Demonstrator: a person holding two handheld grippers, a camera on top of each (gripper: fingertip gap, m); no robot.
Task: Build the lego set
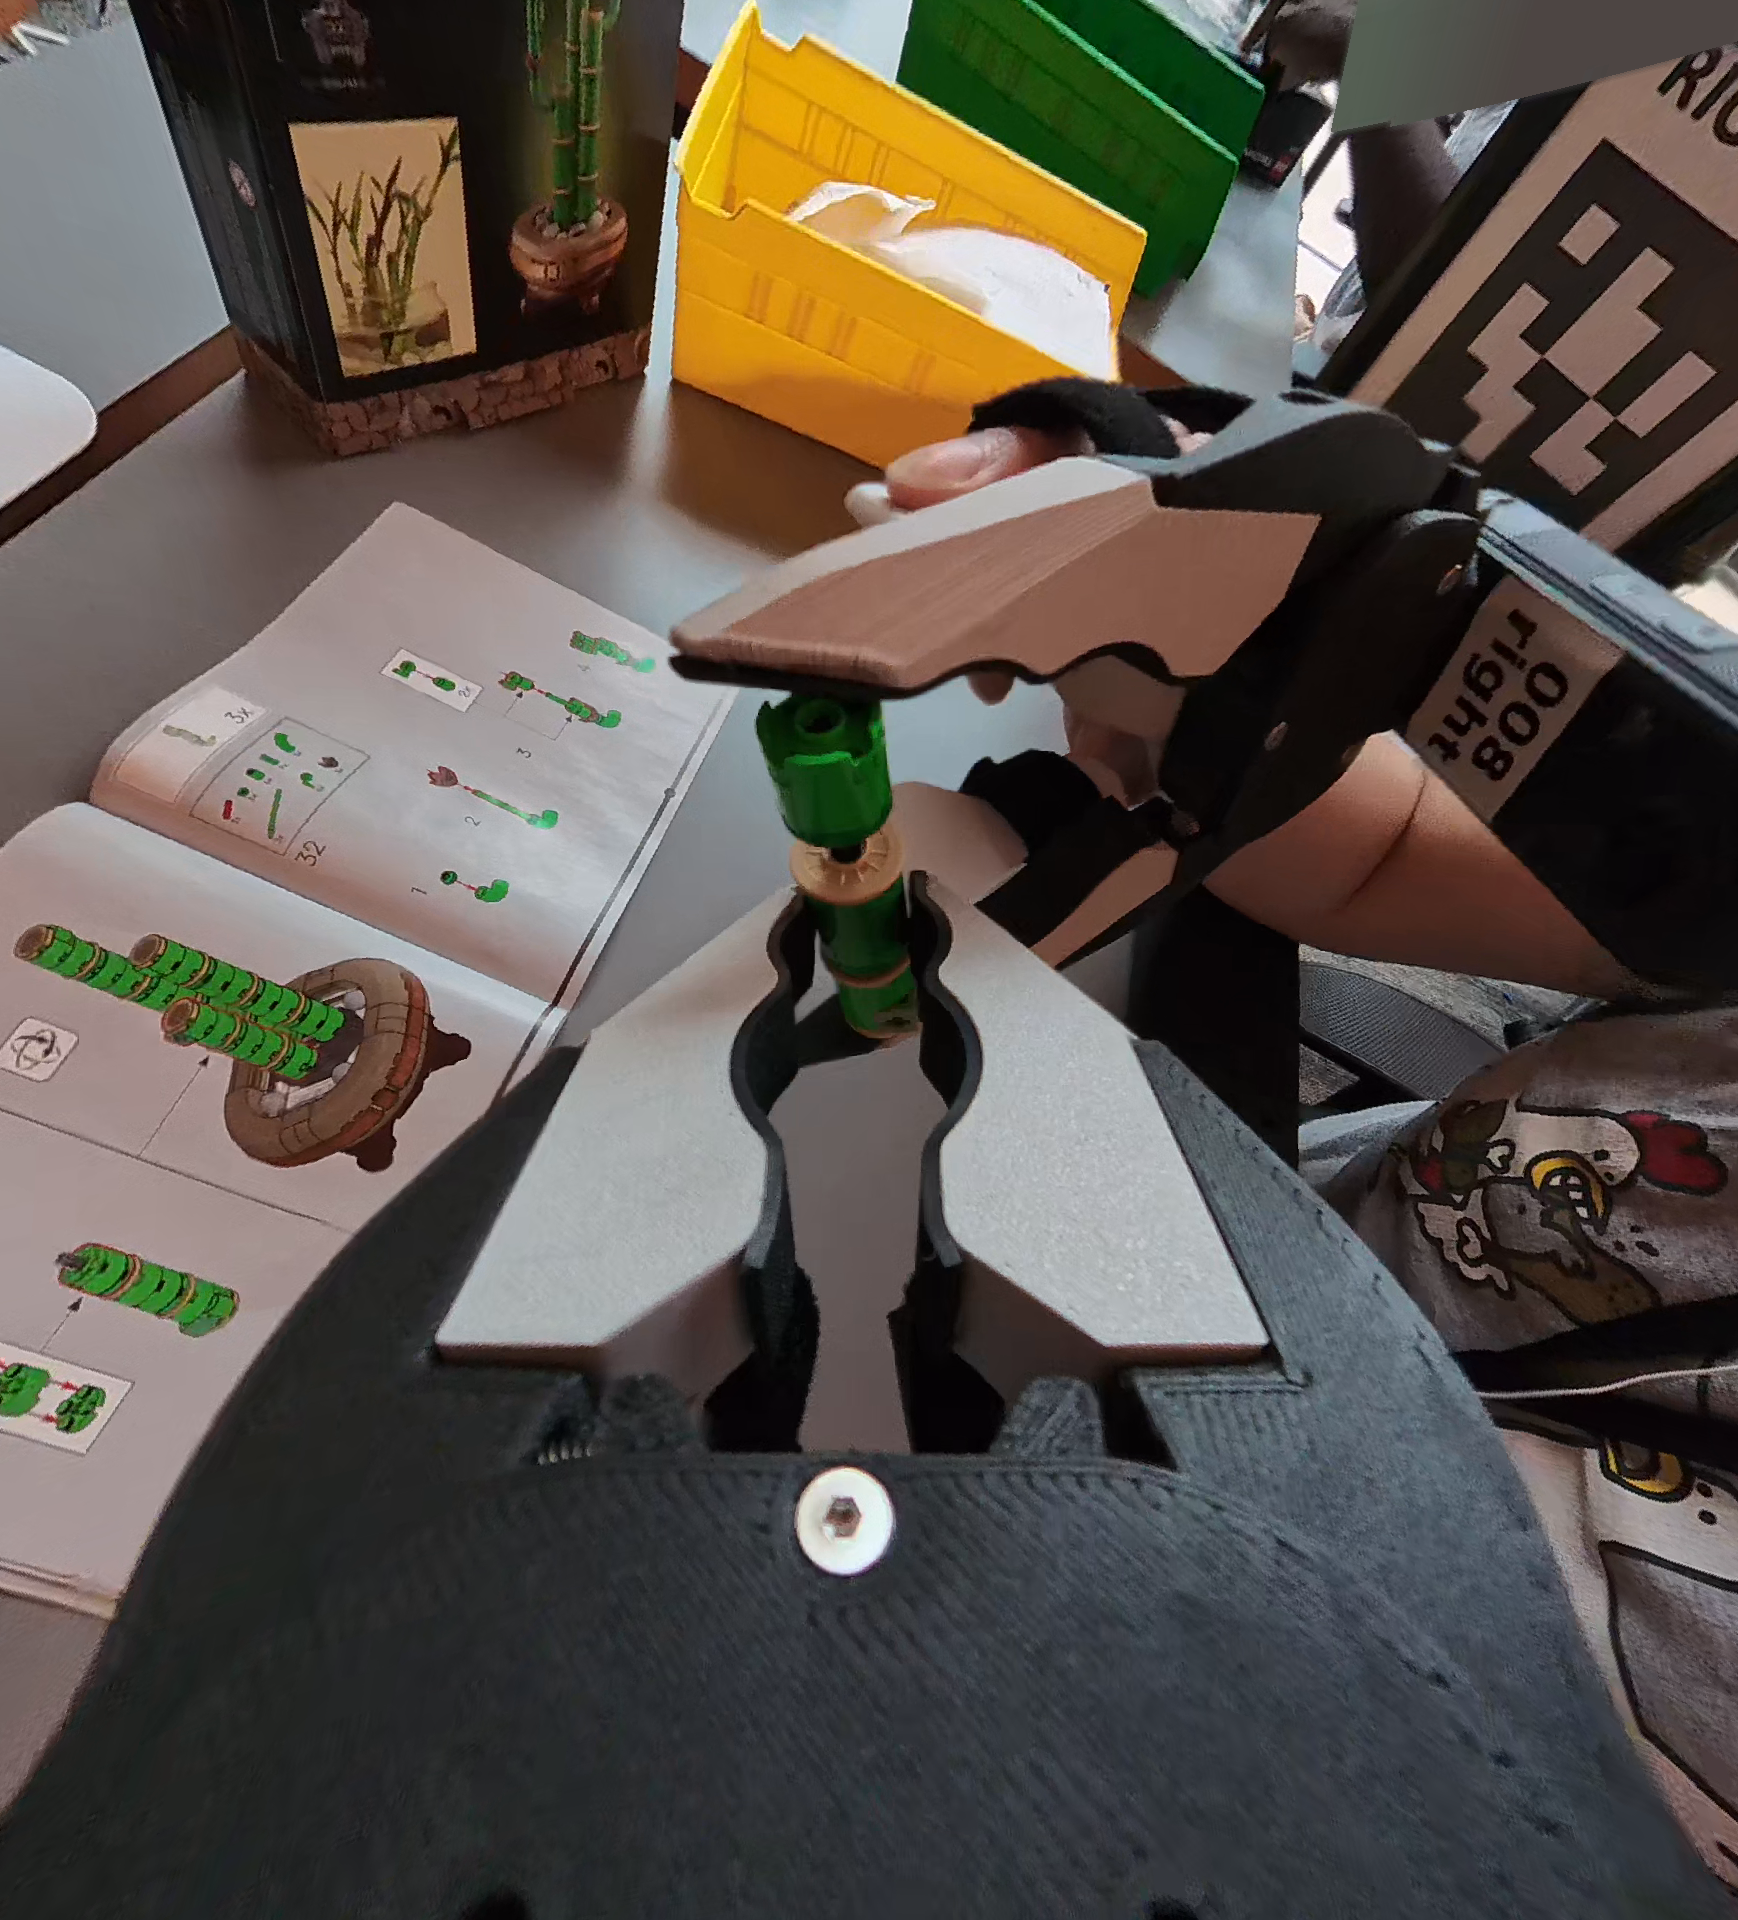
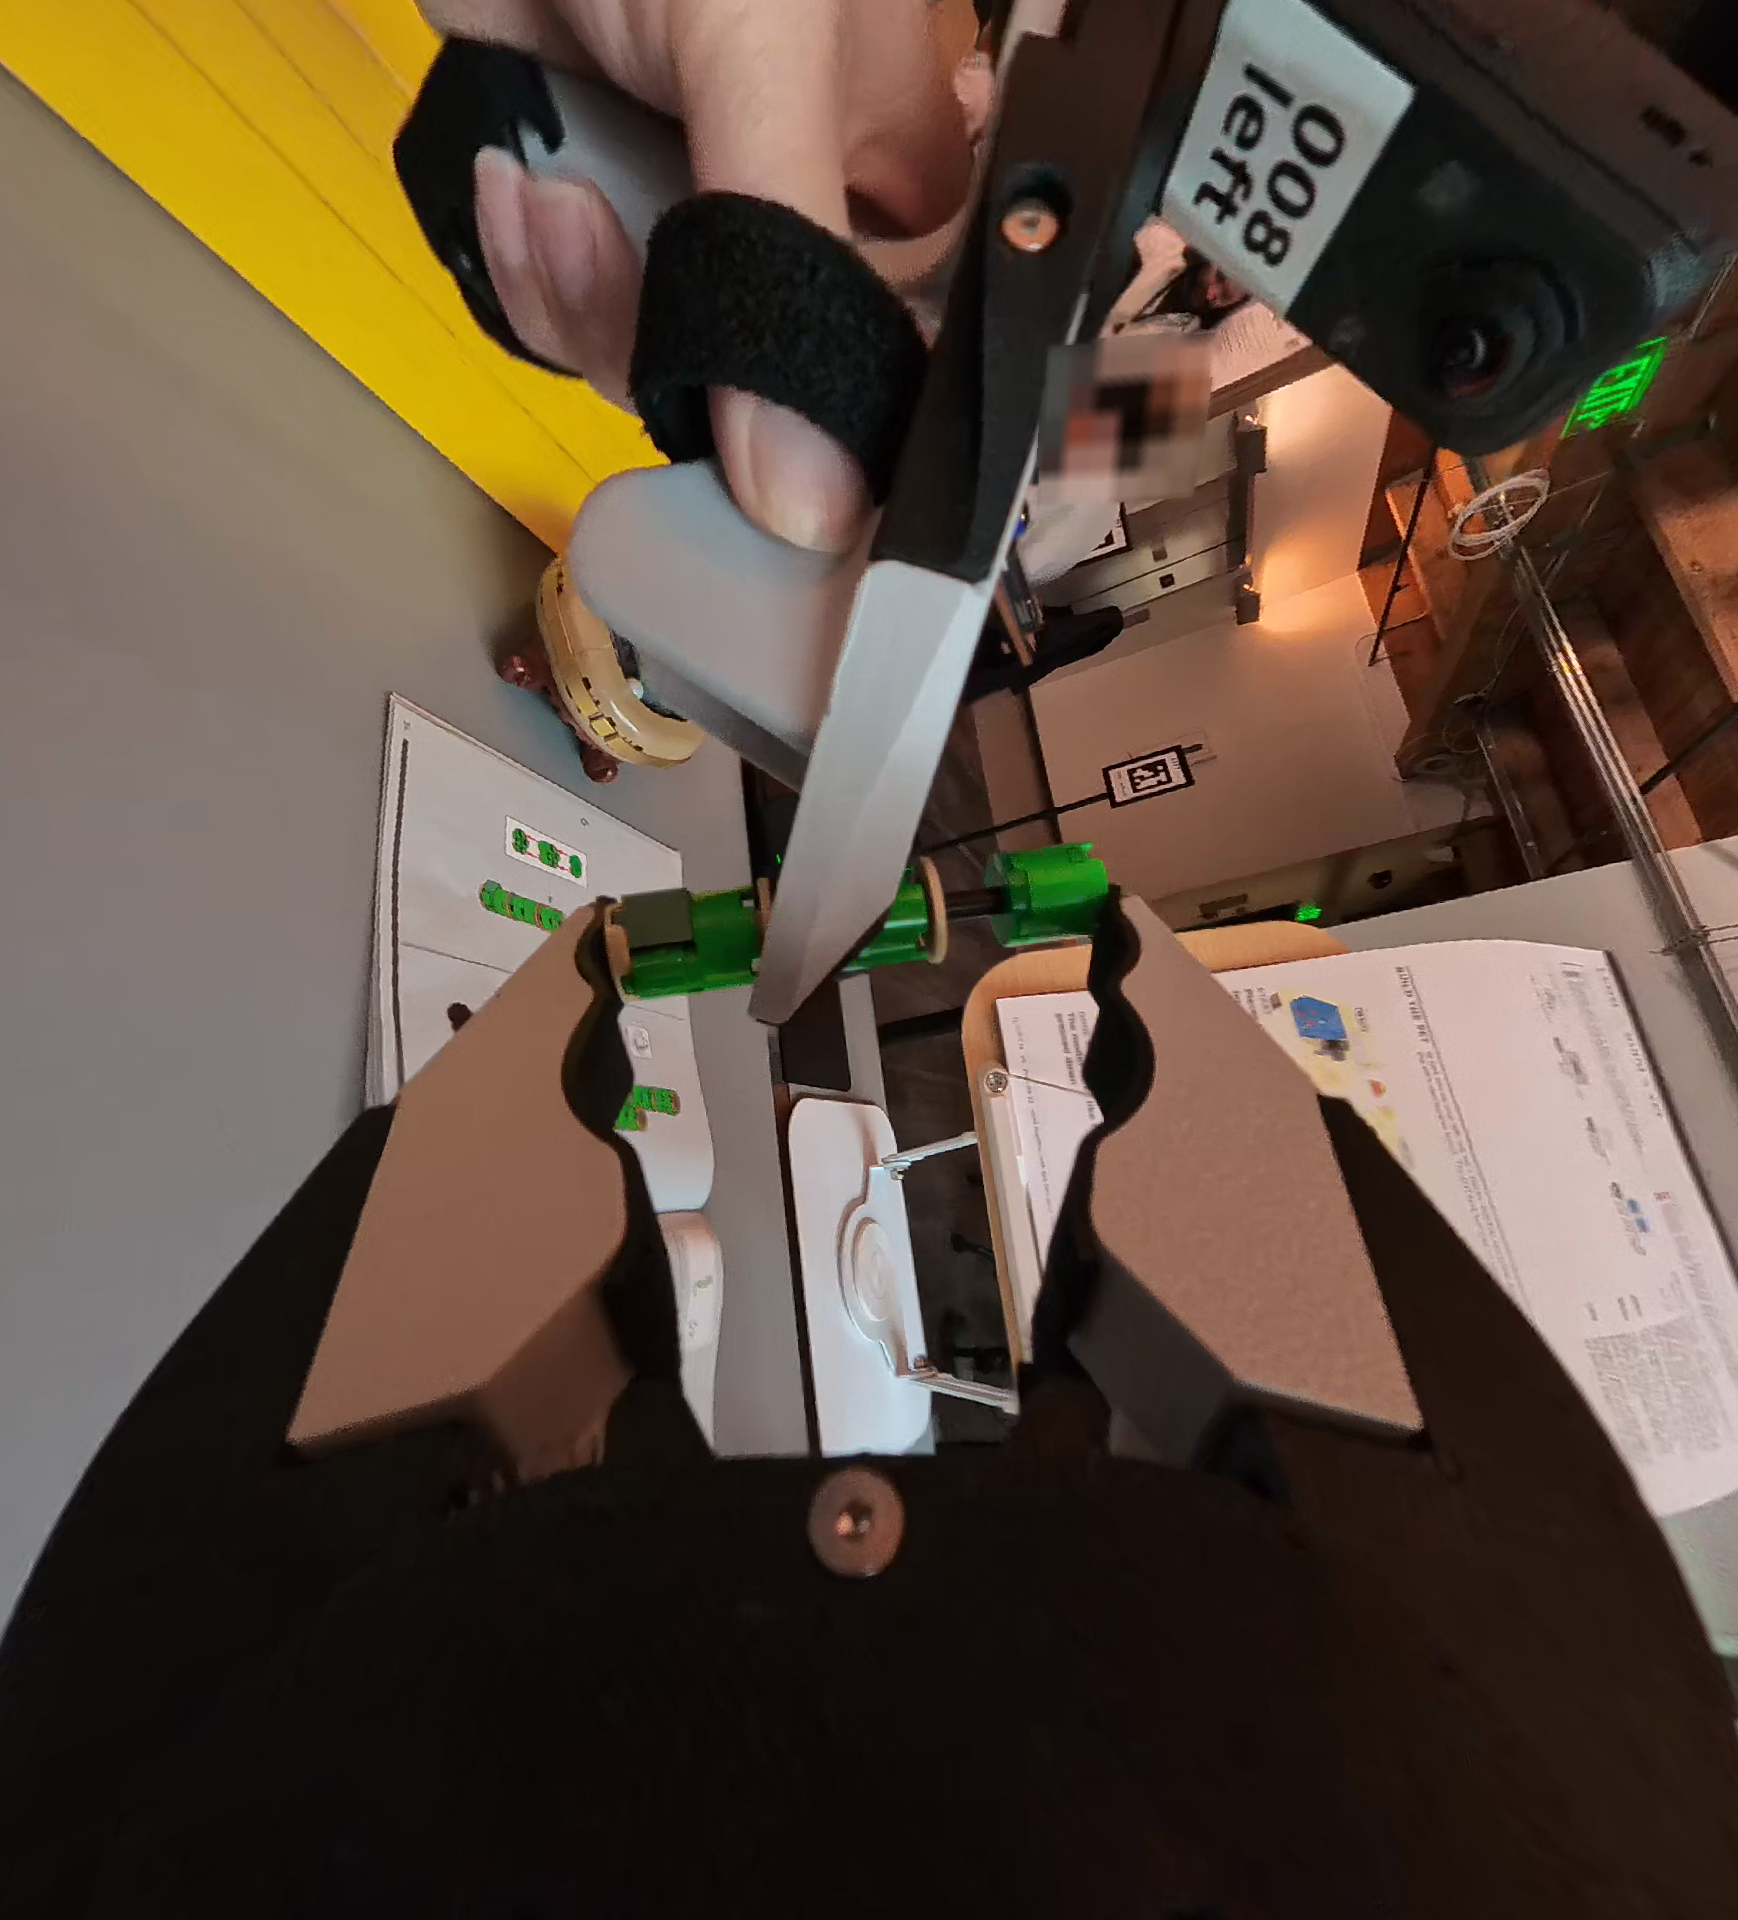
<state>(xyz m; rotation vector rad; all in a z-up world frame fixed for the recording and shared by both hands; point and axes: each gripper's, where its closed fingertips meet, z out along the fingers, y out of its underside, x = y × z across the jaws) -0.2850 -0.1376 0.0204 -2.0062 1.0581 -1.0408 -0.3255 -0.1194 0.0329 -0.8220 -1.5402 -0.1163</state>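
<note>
Left gripper (image 1: 849,961) clamps green ringed lego bamboo stalk (image 1: 860,966); right gripper (image 2: 860,925) squeezes its ends. Press straight along black axle (image 2: 964,902).

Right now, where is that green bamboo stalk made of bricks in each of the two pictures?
Left wrist view: the green stalk stands upright at centre, its lower part between the left claw tips, the right claw's finger on its top.
Right wrist view: it lies sideways across the centre, spanning the right claw tips.
Shared landmark: the open instruction booklet on the table.
</note>
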